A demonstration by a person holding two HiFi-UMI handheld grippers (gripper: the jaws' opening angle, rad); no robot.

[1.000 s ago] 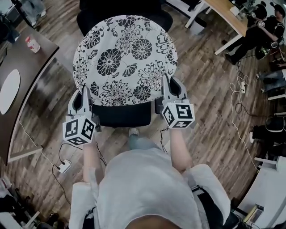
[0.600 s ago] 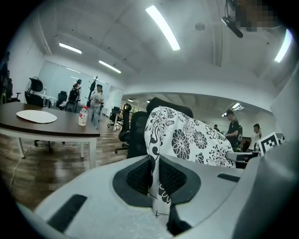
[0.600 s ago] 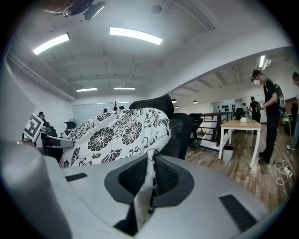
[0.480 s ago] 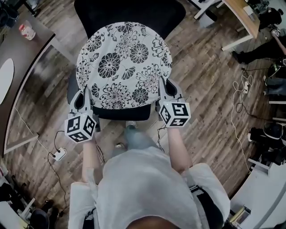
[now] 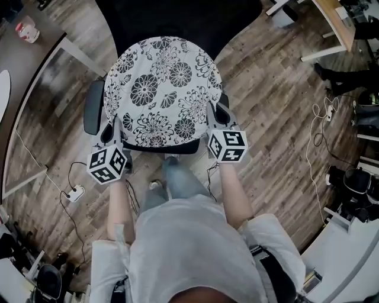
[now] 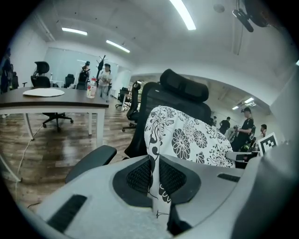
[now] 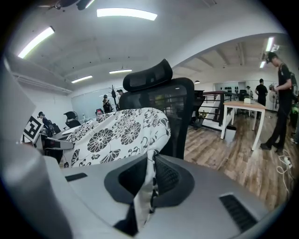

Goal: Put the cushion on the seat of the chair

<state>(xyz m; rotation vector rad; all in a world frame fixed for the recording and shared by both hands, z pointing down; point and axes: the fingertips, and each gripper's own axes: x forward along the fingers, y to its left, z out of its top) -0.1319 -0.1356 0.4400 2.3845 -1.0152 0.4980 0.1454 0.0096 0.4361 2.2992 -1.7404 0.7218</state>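
Entry: round white fabric cushion with black flower print (image 5: pixel 163 89), centre of the head view, carried over the black office chair (image 5: pixel 177 18). Hazards, left to right. Left gripper (image 5: pixel 110 133), lower left of the cushion: jaws clenched on a thin fold of the rim cover only. The fold could slip from the pads if the cushion catches on the dark padded left armrest (image 5: pixel 93 108) just beside it. Centre: the cushion overhangs the dark seat (image 5: pixel 160 147), of which only the front edge shows below the near rim. Set down skewed, it could end off-centre or ride up against the mesh backrest (image 7: pixel 180 107). Right gripper (image 5: pixel 218 115), lower right of the cushion: jaws likewise clamped on a pinch of rim fabric. Letting go on one side before the other would probably tip the cushion. Position relative to jaws: in the left gripper view the rim fold stands upright between the pads and the cushion spreads away to the upper right. In the right gripper view the fold sits between the pads and the cushion spreads to the upper left. Whether its underside touches the seat cannot be told.
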